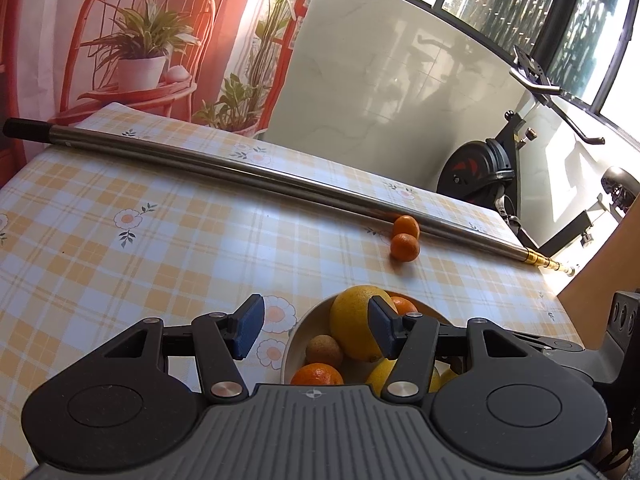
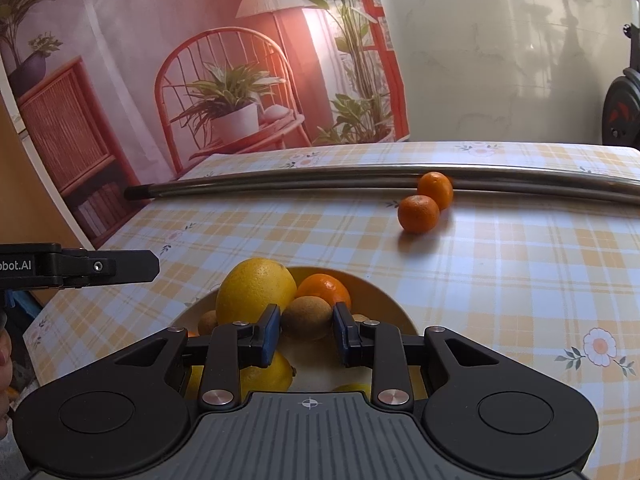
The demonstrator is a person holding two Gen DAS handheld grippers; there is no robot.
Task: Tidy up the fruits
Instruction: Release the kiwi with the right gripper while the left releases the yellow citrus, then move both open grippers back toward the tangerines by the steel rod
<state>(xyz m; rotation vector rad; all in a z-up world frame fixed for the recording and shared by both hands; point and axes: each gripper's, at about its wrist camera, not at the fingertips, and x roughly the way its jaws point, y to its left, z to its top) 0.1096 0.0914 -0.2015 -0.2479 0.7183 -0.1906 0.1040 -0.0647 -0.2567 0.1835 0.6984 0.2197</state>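
Observation:
A white bowl (image 2: 384,296) holds lemons (image 2: 256,290), kiwis (image 2: 306,318) and oranges (image 2: 324,286). It also shows in the left wrist view (image 1: 294,336) with a lemon (image 1: 354,326), a kiwi (image 1: 323,350) and an orange (image 1: 316,374). Two tangerines (image 2: 418,214) (image 2: 435,189) lie on the table beyond the bowl, also in the left wrist view (image 1: 405,247) (image 1: 406,226). My right gripper (image 2: 306,334) is over the bowl, its pads on either side of a kiwi, seemingly shut on it. My left gripper (image 1: 316,326) is open and empty over the bowl's left edge, and its body shows in the right wrist view (image 2: 80,266).
A long metal pole (image 1: 240,170) lies across the far side of the checked tablecloth (image 1: 140,240), just behind the tangerines; it shows in the right wrist view too (image 2: 320,184). An exercise bike (image 1: 492,168) stands past the table's right edge. A printed backdrop hangs behind.

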